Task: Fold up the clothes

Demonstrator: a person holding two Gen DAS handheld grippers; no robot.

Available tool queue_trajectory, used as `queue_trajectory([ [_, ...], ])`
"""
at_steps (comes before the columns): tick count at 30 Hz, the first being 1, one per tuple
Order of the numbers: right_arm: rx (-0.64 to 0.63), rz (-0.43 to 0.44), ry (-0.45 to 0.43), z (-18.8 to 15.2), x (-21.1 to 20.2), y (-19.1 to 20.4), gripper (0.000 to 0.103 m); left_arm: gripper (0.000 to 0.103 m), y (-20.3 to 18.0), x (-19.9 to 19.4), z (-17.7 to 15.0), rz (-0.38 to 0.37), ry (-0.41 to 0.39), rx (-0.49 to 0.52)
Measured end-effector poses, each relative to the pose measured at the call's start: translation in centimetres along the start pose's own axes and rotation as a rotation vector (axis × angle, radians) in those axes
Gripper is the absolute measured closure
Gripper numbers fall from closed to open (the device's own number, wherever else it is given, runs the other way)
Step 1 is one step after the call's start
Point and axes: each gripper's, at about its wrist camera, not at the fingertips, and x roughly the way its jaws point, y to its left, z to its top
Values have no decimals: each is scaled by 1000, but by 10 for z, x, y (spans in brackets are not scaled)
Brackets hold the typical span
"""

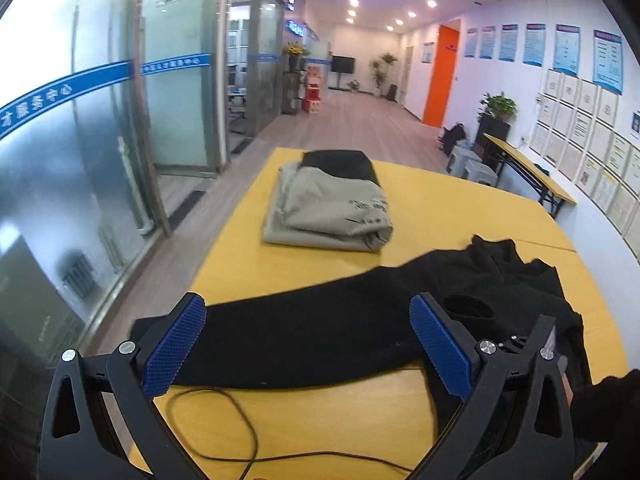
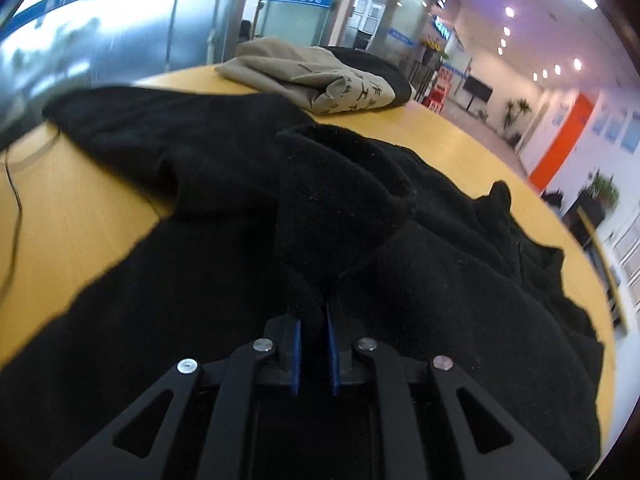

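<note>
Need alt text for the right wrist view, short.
The right gripper is shut on a raised fold of the black garment spread across the yellow table. Behind it lies a folded beige garment with dark lettering.

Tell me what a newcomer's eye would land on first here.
The rumpled black fleece garment sprawls across the near half of the yellow wooden table, a bunched fold pinched in the right gripper. The left gripper hangs open above one stretched-out end. Behind, a folded grey-beige printed garment lies on another folded black one.
</note>
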Motion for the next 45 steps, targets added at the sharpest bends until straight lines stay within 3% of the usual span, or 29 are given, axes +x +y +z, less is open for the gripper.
queue_trajectory([
  [2, -28, -5, -17, -9, -5, -2, 83, 0, -14, 12, 0, -49, 15, 24],
  [6, -18, 33, -135, -20, -62, -30, 26, 0, -81, 37, 15, -279, 16, 99],
  [7, -15, 24, -154, -31, -77, -36, 16, 0, -101, 46, 18, -347, 22, 120],
  [9, -10, -26, -141, -59, -103, -70, 15, 0, -146, 70, 17, -461, 58, 169],
  [12, -27, -109, -36, -110, -120, -122, 15, 0, -202, 118, 0, -531, 157, 229],
  [15, -180, -238, 108, -166, -114, -176, 15, 0, -246, 167, -32, -550, 263, 291],
  [17, -183, -272, 164, -183, -107, -210, 18, 0, -261, 197, -53, -545, 335, 297],
  [18, -110, -266, 164, -187, -107, -223, 21, 0, -264, 212, -64, -517, 373, 282],
  [20, 37, -255, 163, -197, -107, -248, 39, 1, -263, 227, -80, -483, 414, 243],
  [21, 110, -249, 162, -202, -106, -261, 70, 0, -263, 228, -85, -479, 404, 239],
  [22, 183, -242, 161, -207, -106, -274, 76, 0, -264, 224, -88, -482, 374, 246],
  [24, 329, -229, 159, -216, -106, -299, 76, 0, -266, 219, -95, -493, 343, 265],
  [27, 544, -208, 159, -232, -105, -336, 72, 0, -263, 214, -97, -519, 329, 250],
  [28, 593, -201, 173, -241, -105, -342, 60, 0, -262, 214, -96, -525, 330, 245],
  [30, 653, -158, 183, -250, -109, -351, 52, 0, -261, 214, -96, -534, 332, 244],
  [32, 700, -118, 193, -257, -114, -358, 51, 0, -264, 210, -99, -537, 339, 267],
  [38, 581, -55, 216, -214, -168, -347, 48, 0, -271, 200, -109, -542, 349, 339],
  [39, 586, -40, 203, -205, -174, -338, 45, 0, -272, 198, -110, -538, 346, 346],
  [42, 568, 15, 73, -161, -186, -308, 16, 0, -271, 196, -111, -523, 348, 360],
  [45, 612, 128, 18, -123, -154, -275, 17, 0, -267, 194, -110, -524, 362, 348],
])
